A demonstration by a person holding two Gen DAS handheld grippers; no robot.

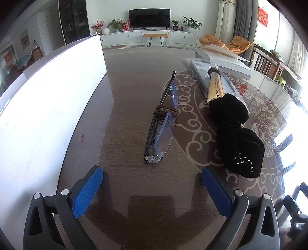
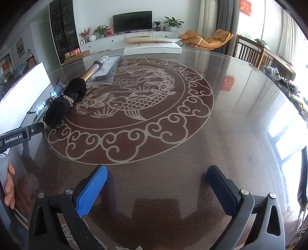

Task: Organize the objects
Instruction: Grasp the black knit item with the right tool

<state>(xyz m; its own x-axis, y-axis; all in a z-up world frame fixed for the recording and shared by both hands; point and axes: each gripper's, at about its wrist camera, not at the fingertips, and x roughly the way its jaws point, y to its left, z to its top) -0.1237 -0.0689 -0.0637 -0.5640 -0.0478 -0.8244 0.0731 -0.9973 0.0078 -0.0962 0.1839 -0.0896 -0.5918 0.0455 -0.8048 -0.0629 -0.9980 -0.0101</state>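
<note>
Both our grippers' fingers (image 1: 86, 192) spread, holding nothing; glasses (image 1: 160, 123) (cord-wrapped) lie released; next, the black bow (image 1: 238, 138).

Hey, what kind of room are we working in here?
Most likely a home living and dining room: a television on a low white cabinet, orange lounge chairs, and a glossy patterned dining table.

Home living room, television (image 1: 149, 18), houseplants (image 2: 173, 22), lounge chair (image 2: 207, 39)
</note>
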